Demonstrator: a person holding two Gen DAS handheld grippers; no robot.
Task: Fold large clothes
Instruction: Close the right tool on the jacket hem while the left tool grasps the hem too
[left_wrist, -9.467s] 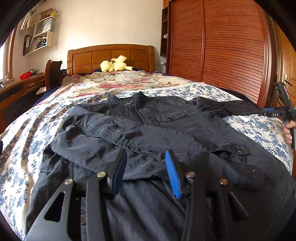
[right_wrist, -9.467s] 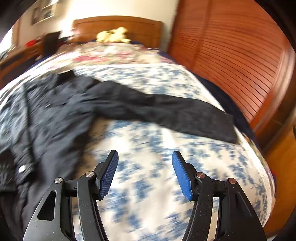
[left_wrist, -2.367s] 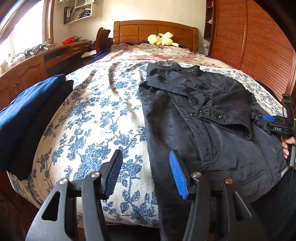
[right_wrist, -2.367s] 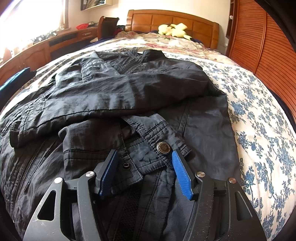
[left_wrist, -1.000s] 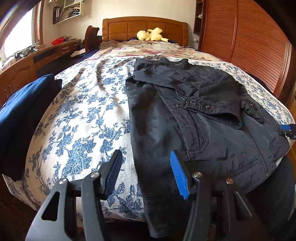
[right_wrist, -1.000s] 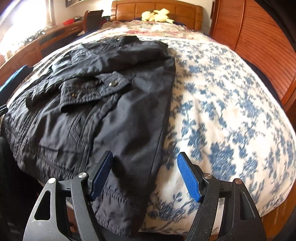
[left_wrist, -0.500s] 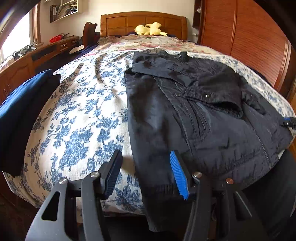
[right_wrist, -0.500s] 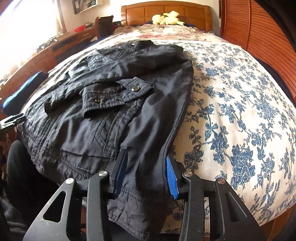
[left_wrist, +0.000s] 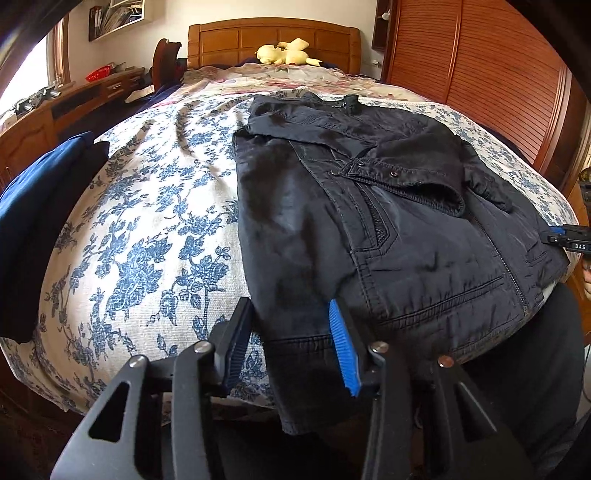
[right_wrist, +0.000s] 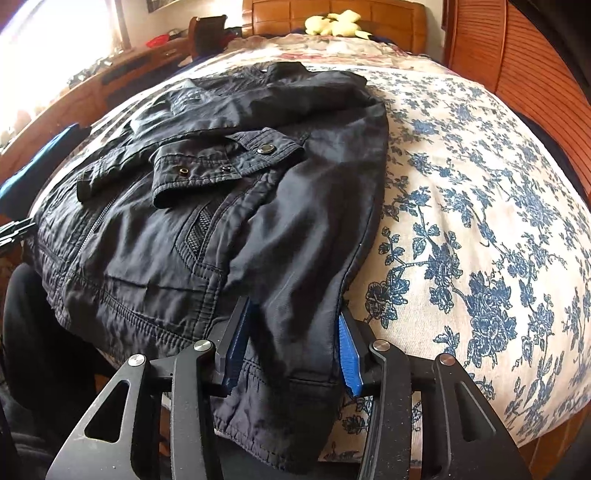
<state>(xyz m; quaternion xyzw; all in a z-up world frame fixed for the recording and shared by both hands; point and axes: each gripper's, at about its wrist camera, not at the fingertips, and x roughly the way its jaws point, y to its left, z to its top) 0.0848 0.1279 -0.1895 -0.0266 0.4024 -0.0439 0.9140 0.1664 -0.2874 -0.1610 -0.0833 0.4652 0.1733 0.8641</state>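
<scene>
**Black jacket at the near edge of the bed, a gripper at each bottom corner**

The bed (left_wrist: 140, 229) fills both views, covered in a white spread printed with blue flowers, with a wooden headboard (left_wrist: 273, 40) at the far end and a slatted wooden wardrobe (left_wrist: 498, 74) along the right.

The black jacket (left_wrist: 388, 221) lies on the near half of the bed, collar toward the headboard, both sleeves folded across its front. Its hem hangs over the near edge. 1 cuff (right_wrist: 225, 170) lies across the chest with 3 snaps showing.

A folded dark-blue garment (left_wrist: 33, 206) sits at the left edge of the bed, well apart from the jacket.

The left gripper (left_wrist: 291, 343) stands at the jacket's near-left hem corner. Its jaws have just been closing and are partly open; the hem cloth lies between the blue pads, but I cannot tell whether both pads press on it.

The right gripper (right_wrist: 293, 349) stands at the near-right hem corner. Its jaws have just been opening a little after closing in, and the jacket's side fold fills the gap, touching both pads.

A yellow plush toy (left_wrist: 286, 53) rests against the headboard.

In the left view, the other gripper's body at the far right bears a small label reading "DAS" (left_wrist: 580, 246).
</scene>
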